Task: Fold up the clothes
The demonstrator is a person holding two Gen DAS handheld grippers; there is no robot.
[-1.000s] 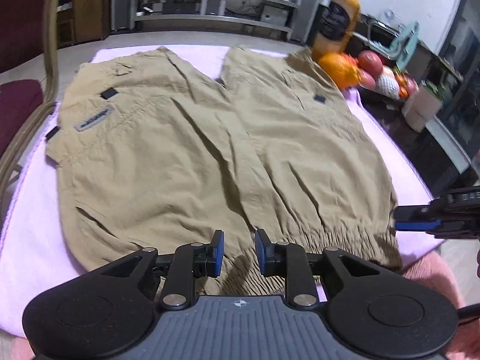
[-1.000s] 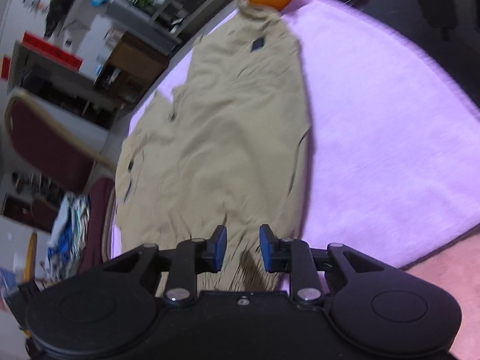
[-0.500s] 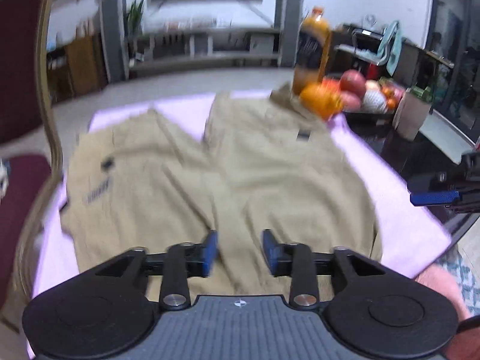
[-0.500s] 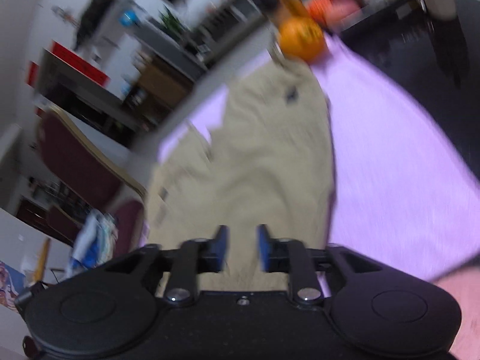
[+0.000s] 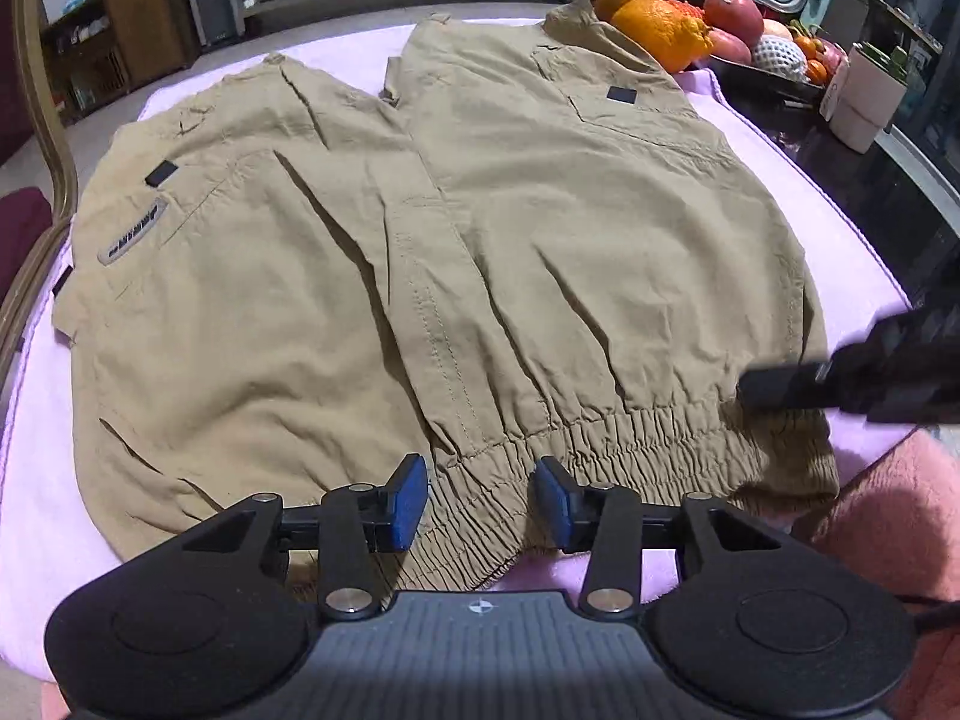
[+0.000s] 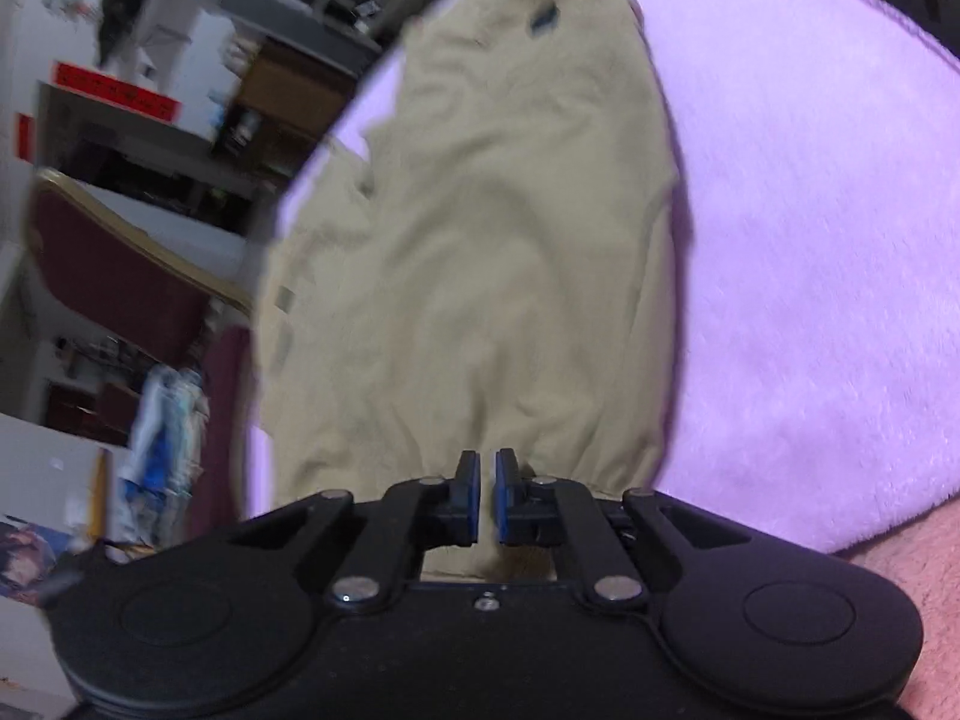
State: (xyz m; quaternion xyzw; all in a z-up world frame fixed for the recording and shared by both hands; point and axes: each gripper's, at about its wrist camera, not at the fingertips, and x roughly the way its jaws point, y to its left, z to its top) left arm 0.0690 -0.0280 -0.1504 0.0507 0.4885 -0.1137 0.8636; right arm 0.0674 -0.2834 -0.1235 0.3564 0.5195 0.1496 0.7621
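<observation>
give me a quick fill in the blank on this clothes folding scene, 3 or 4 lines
1. The khaki garment lies spread on a ____ blanket.
2. The left gripper has its jaws ____ over the elastic hem.
3. The right gripper has its jaws nearly ____ at the hem.
4. The fruit touching the garment's far end is an ____.

Missing words: purple; open; shut; orange

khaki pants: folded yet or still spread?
Spread. The khaki pants lie flat on the purple blanket, both legs side by side, elastic waistband nearest, no fold made.
</observation>
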